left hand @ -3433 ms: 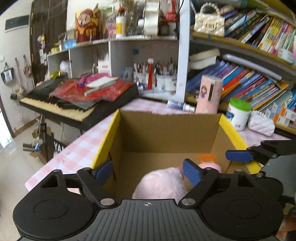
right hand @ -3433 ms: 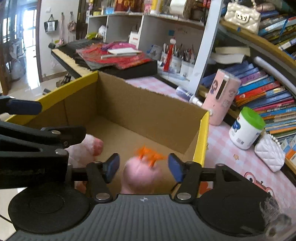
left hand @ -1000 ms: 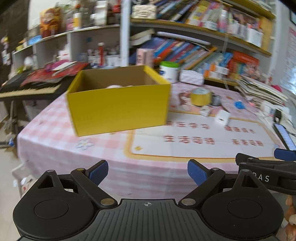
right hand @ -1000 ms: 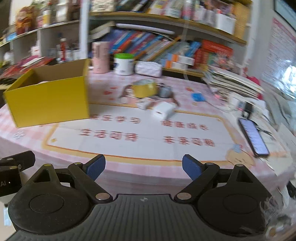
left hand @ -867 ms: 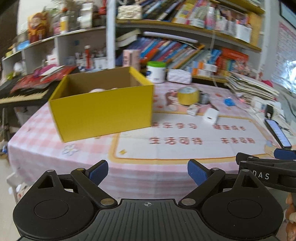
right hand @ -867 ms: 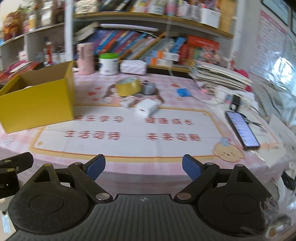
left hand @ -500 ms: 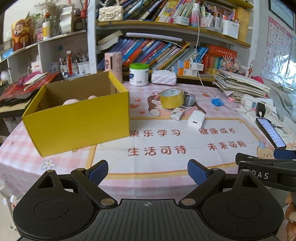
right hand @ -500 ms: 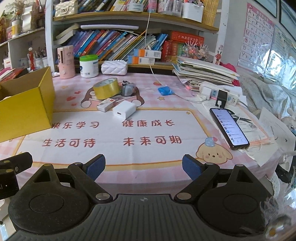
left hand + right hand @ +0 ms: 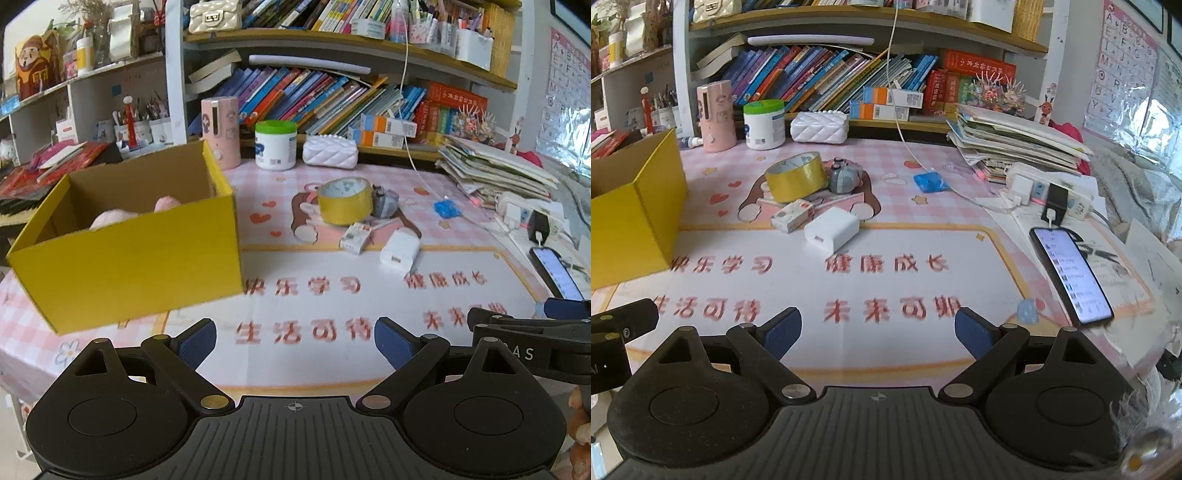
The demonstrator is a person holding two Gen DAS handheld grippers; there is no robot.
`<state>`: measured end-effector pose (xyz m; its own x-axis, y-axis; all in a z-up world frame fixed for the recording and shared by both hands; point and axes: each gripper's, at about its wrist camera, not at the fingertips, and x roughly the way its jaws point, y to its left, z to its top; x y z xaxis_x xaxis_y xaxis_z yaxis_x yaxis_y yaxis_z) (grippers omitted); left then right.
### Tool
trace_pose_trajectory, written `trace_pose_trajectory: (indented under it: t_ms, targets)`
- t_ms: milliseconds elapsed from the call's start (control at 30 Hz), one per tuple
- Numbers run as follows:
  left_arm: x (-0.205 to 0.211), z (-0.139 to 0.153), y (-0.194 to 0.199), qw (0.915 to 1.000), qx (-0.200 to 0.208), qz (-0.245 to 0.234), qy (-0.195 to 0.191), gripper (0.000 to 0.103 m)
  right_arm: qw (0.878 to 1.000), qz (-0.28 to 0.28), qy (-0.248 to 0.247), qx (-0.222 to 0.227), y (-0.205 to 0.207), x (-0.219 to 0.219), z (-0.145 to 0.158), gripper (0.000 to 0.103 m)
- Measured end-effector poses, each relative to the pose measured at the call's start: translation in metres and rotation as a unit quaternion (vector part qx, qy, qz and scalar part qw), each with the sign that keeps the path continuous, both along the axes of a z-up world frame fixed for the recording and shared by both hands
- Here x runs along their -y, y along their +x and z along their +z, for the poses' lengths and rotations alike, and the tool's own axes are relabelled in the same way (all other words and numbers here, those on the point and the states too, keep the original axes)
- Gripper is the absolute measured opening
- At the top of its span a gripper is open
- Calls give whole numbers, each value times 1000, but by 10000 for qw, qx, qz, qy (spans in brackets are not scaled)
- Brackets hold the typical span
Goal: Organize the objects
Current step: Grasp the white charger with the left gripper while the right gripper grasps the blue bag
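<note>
A yellow cardboard box [image 9: 140,258] stands on the table's left side, with pink plush toys [image 9: 114,218] inside; it also shows in the right wrist view [image 9: 631,225]. A yellow tape roll [image 9: 345,201] [image 9: 796,177], a small grey toy [image 9: 844,177], a small printed box [image 9: 792,219] and a white charger [image 9: 400,249] [image 9: 831,229] lie mid-table. My left gripper [image 9: 295,341] and right gripper [image 9: 877,332] are open and empty, held back over the near table edge.
A phone [image 9: 1071,275] on a cable lies at the right beside a power strip [image 9: 1052,192] and a paper stack [image 9: 1015,144]. A pink bottle [image 9: 716,116], a green-lidded jar [image 9: 764,123] and a white pouch [image 9: 820,127] stand before the bookshelf.
Both grippers let go of the plush toys in the box, drew back from it, swung right and then came closer to the table. Both stayed open.
</note>
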<state>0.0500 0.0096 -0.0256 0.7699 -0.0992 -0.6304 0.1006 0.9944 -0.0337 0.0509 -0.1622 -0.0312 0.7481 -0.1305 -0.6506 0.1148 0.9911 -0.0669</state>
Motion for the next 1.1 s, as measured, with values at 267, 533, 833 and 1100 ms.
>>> trace_pose_trajectory:
  t_ms: [267, 533, 833, 1100]
  targets:
    - [36, 7, 39, 9999, 65, 83, -70, 94, 9999, 88, -31, 93, 46, 39, 10, 90]
    - [82, 6, 72, 9998, 48, 139, -137, 93, 9997, 213, -43, 123, 85, 83, 13, 90]
    - [125, -7, 109, 9997, -236, 56, 11, 86, 9996, 280, 69, -15, 124, 125, 3, 90]
    - [136, -29, 145, 9976, -648, 230, -11, 85, 9990, 387, 197, 44, 159, 140, -4, 90]
